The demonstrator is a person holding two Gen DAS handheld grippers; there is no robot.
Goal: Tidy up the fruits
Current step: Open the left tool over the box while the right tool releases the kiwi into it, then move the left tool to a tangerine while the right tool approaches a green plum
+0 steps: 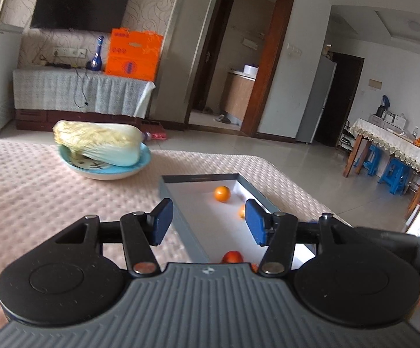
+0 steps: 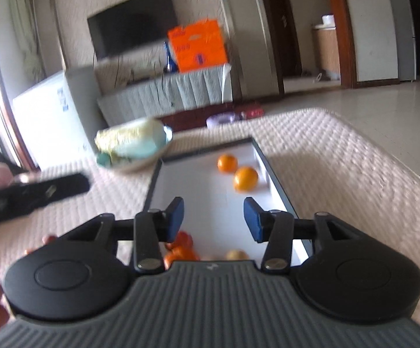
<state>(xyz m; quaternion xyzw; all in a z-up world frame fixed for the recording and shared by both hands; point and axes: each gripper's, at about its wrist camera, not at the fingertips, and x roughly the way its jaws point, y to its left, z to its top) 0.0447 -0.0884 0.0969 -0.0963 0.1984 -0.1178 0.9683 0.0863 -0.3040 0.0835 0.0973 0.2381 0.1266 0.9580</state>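
Pink quilted cloth (image 1: 36,191) covers the desk, with tiled floor beyond its far edge at 12 o'clock and off its edge at 3 o'clock. On the cloth lies one shallow grey-walled, white-floored rectangular box (image 2: 210,203), long axis running toward 12 o'clock. The right wrist view counts in it two round orange citrus fruits (image 2: 245,179) toward 1 o'clock, touching or nearly so, two red-orange fruits (image 2: 181,246) at the near end, pressed together, and one pale yellowish fruit (image 2: 237,254) beside them (partly hidden by the gripper body). One pale napa cabbage (image 1: 99,142) rests on one light-blue rimmed plate (image 1: 105,168) at 11 o'clock, well apart from the box.

Both grippers hover over the box's near half. The left gripper (image 1: 208,221) has its jaws spread wide, holding nothing; the right gripper (image 2: 214,217) likewise stands wide open and empty. White box floor lies bare between the two fruit groups.

Writing on the orange carton (image 1: 134,55) is too blurred to read.
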